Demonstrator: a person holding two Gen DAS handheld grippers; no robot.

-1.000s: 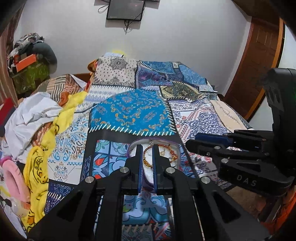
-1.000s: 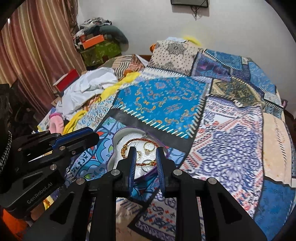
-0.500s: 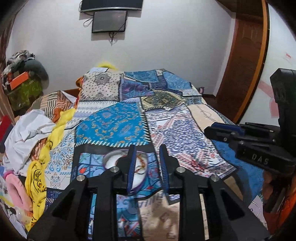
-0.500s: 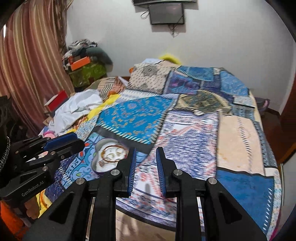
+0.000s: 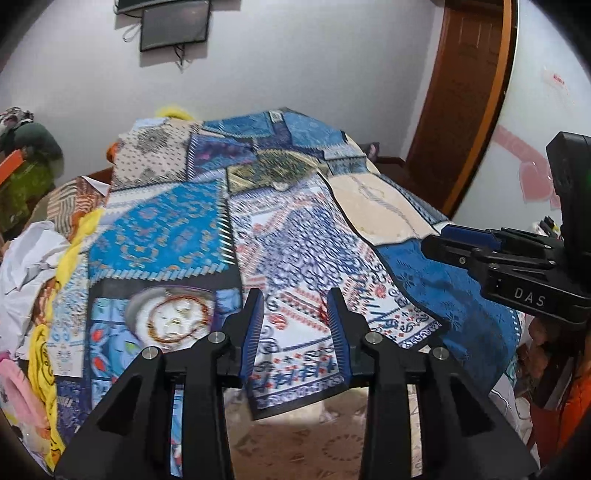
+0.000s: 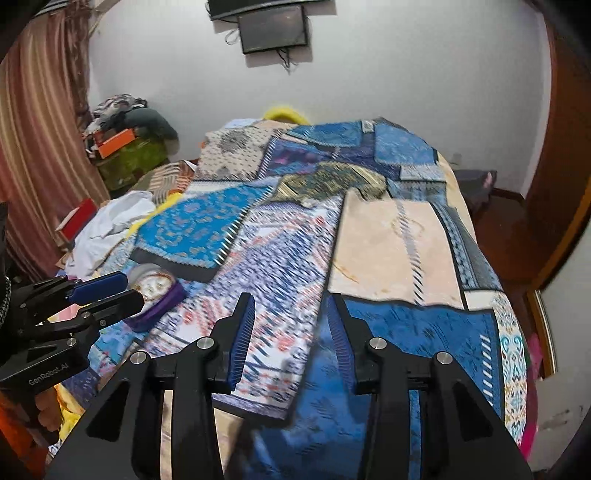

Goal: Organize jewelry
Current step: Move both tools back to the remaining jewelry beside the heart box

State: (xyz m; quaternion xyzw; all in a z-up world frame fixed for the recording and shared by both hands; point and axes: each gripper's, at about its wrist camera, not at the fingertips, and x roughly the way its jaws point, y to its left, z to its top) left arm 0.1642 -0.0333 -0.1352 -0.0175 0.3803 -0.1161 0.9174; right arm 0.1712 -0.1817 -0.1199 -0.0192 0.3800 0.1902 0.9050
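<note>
Two grippers, left [image 5: 295,317] and right [image 6: 291,321], fingers spread and holding nothing; one bracelet [image 5: 176,320] in one dish [image 5: 138,306].

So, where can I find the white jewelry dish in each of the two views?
Left wrist view: the white jewelry dish is at lower left, left of the left gripper.
Right wrist view: the dish is at middle left, partly behind the other gripper.
Shared landmark: the wall screen.

Both wrist views look along the bed [image 5: 295,229] toward the far wall [image 6: 406,74], sharing the patchwork spread.
</note>
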